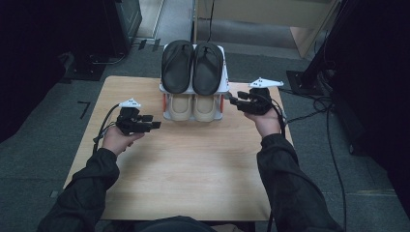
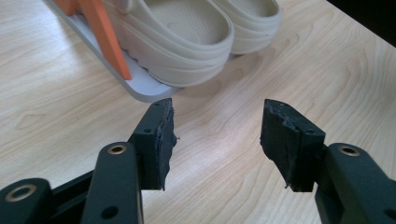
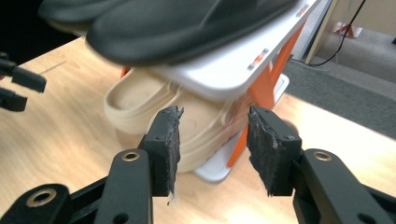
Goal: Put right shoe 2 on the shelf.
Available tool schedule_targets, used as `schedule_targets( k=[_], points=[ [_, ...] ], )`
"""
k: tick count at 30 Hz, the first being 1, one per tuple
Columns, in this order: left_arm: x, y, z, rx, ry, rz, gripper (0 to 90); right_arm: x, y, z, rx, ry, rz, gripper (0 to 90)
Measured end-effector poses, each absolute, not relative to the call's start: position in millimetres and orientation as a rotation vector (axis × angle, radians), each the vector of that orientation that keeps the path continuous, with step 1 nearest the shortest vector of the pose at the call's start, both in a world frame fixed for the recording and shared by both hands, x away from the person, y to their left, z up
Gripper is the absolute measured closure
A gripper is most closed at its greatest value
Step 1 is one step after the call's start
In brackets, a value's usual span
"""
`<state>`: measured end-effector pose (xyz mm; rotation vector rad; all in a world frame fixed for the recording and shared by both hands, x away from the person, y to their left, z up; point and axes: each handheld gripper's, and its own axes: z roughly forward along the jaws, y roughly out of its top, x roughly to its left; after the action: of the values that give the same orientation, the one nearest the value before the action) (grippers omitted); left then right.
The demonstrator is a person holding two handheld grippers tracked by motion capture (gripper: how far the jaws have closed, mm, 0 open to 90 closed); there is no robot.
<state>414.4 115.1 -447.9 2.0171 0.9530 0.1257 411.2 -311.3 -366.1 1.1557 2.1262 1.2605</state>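
Two pairs of footwear sit on a small two-tier shoe rack (image 1: 225, 82) at the far middle of the counter (image 1: 193, 174): black flip-flops (image 1: 192, 65) on the white upper shelf, beige clogs (image 1: 193, 107) on the lower tray, heels toward the person and long axes running away across the counter. The left hand-held gripper (image 1: 155, 121) hovers to the left of the rack, jaws spread with nothing between them; in the left gripper view its pads (image 2: 163, 135) point at bare wood just short of the tray's corner and the nearer clog's heel (image 2: 187, 46). The right hand-held gripper (image 1: 231, 101) is released too, empty, and sits just beside the rack's right side, aimed inward; the right gripper view frames the clog (image 3: 154, 107) and an orange upright (image 3: 261, 93) between its pads (image 3: 170, 140). Judging by that, the right hand is the nearer one, and the clogs lie directly ahead of it, side-on. A grasp from there would meet a clog across its width, with the upright close enough to snag.
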Motion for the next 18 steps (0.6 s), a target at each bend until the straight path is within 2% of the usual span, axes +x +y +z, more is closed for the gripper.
schedule_targets(
  k=[18],
  points=[
    [387.4,100.8,-448.7,2.057,0.866,0.127,40.2,350.3,-309.0,-427.1,1.149,2.185,1.336,50.8]
  ],
)
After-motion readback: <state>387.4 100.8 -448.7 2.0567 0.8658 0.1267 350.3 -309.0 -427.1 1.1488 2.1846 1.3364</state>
